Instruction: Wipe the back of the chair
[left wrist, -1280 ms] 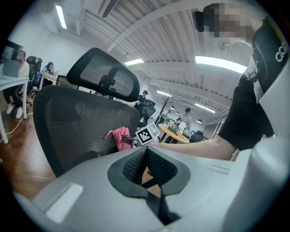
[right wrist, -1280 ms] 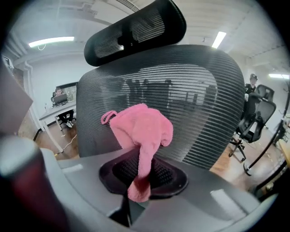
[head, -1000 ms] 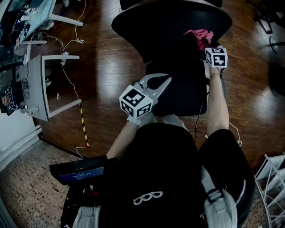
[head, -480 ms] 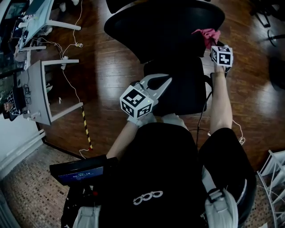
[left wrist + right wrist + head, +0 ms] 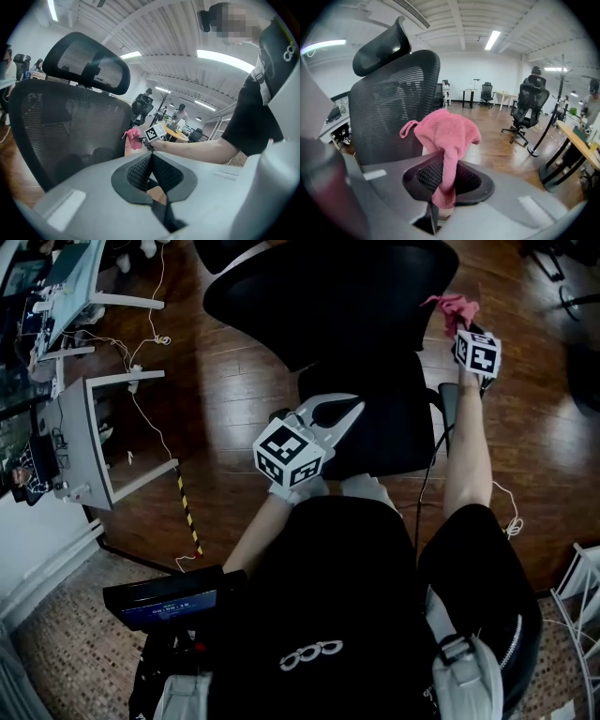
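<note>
Open-plan office: swivel chairs (image 5: 529, 110), desks (image 5: 577, 136), ceiling strip lights (image 5: 492, 40), wood floor (image 5: 501, 143).

Blk mesh chair back (image 5: 393, 112), pink cloth (image 5: 447, 131) beside

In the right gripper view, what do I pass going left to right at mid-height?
In order: mesh chair back → pink cloth → office chair farther off across the room.

We get bright light from ceiling strips (image 5: 492, 40). Our head view is dimmer, with sheen on the floor (image 5: 234, 371); edges bend and darken everywhere.
</note>
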